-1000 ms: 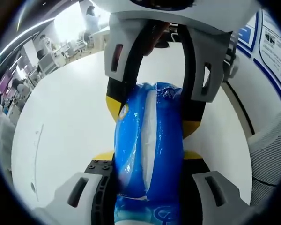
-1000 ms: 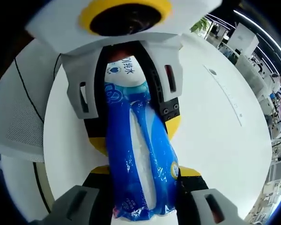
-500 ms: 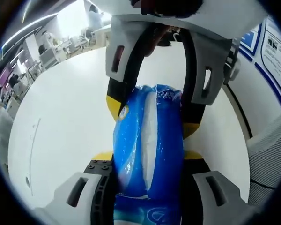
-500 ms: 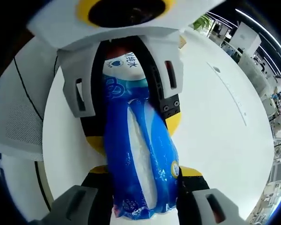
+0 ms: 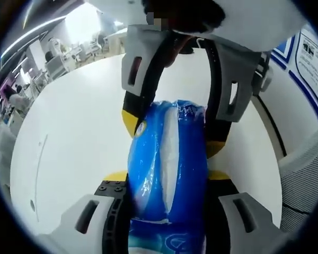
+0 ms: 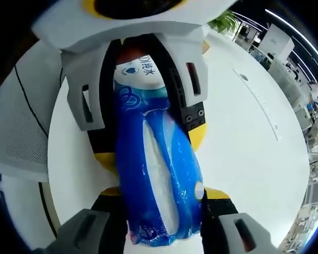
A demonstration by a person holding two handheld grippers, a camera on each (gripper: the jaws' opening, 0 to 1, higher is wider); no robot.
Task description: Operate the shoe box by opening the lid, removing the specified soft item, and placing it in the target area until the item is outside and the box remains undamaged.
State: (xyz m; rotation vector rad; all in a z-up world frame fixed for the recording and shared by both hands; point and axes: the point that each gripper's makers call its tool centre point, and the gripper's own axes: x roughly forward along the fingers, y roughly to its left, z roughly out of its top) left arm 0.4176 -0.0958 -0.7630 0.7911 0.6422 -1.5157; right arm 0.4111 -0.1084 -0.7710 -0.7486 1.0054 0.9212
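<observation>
Left gripper [image 5: 168,182]: we see it clamped on the blue tissue pack [image 5: 168,169], lower centre.
Right gripper [image 6: 161,198]: clamped on the pack's other end, bottom centre.
White table [image 5: 74,143]: behind, we see the pack above it.
Mesh chair [image 6: 21,132]: left edge.

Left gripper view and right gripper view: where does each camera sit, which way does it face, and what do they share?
Left gripper view: rides the left tongs, looking along them at the blue tissue pack; the right tongs face it from above.
Right gripper view: rides the right tongs, looking back along the pack at the left tongs.
Shared: the pack clamped at both ends, and the white table.
</observation>
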